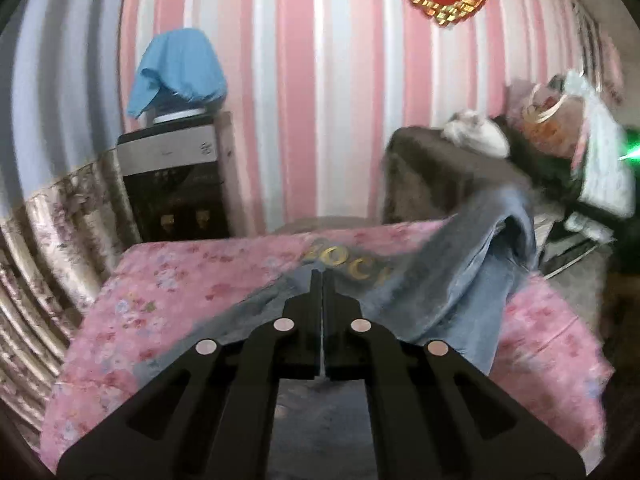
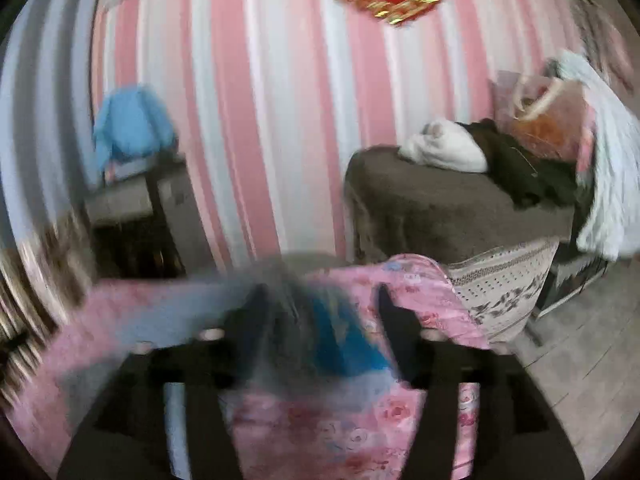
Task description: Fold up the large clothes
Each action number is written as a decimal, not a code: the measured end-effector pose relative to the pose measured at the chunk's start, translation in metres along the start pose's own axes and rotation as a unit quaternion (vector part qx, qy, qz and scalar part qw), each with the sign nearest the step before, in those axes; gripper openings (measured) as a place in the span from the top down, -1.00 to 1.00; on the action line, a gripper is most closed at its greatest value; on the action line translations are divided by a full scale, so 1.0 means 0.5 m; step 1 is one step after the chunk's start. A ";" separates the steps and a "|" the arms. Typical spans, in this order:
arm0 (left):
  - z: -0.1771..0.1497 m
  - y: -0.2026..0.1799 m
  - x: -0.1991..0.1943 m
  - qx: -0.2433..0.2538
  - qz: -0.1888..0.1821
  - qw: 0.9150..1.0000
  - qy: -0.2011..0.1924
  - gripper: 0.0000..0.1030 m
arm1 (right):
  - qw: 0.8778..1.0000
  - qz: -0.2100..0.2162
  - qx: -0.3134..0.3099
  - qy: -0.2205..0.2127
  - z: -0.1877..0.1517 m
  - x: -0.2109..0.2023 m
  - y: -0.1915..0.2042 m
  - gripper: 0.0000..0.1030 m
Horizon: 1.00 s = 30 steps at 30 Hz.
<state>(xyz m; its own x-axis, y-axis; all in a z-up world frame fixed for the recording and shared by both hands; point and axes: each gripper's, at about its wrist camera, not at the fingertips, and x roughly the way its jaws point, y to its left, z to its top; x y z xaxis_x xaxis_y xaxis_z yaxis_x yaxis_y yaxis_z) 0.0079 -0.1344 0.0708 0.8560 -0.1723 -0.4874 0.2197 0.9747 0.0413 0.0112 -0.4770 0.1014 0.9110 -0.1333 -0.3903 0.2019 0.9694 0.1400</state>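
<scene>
A grey-blue garment (image 1: 452,280) with gold letters lies across the pink floral bed cover (image 1: 180,280). Its right part is bunched and raised. My left gripper (image 1: 322,274) is shut, and the garment's upper edge runs up to its fingertips, so it looks pinched there. In the right wrist view the garment (image 2: 288,320) is a blurred grey and blue heap between the wide-apart fingers of my right gripper (image 2: 320,300). That gripper is open and its pads stand clear of the cloth.
A brown covered seat (image 2: 440,204) with white and dark clothes piled on it stands to the right of the bed. At the left, a water dispenser (image 1: 176,184) stands under a blue cloth (image 1: 180,68). A pink striped wall is behind.
</scene>
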 end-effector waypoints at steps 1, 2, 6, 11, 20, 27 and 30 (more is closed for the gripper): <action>-0.008 0.013 0.004 -0.007 0.004 1.000 0.002 0.90 | 1.000 -0.007 0.009 -0.016 -0.007 -0.024 -0.009 -0.73; -0.019 0.033 0.013 -0.012 0.010 1.000 0.004 0.86 | 0.999 -0.008 0.018 -0.026 -0.019 -0.044 -0.013 -0.73; -0.070 0.112 0.055 -0.030 0.031 0.999 0.020 0.11 | 0.999 0.001 0.038 0.021 -0.106 -0.058 0.005 -0.73; -0.134 0.231 0.099 -0.036 0.067 0.997 0.033 -0.66 | 0.994 0.024 0.043 0.093 -0.253 -0.032 0.079 -0.73; -0.192 0.400 0.195 -0.059 0.069 0.994 0.057 -0.87 | 0.991 0.006 0.030 0.127 -0.324 0.038 0.197 -0.73; -0.206 0.423 0.302 -0.031 0.021 0.996 0.083 -0.88 | 0.991 -0.053 0.038 0.118 -0.330 0.067 0.238 -0.74; -0.205 0.416 0.343 -0.019 0.004 0.995 0.097 -0.88 | 0.989 -0.077 0.042 0.123 -0.344 0.082 0.254 -0.75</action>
<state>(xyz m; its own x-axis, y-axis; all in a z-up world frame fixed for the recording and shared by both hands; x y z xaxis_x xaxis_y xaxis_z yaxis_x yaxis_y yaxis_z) 0.1524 0.0532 -0.0934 0.7503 -0.1373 -0.6467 0.1916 0.9814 0.0140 0.0125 -0.3241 -0.0532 0.7541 -0.2148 -0.6206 0.3705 0.9194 0.1320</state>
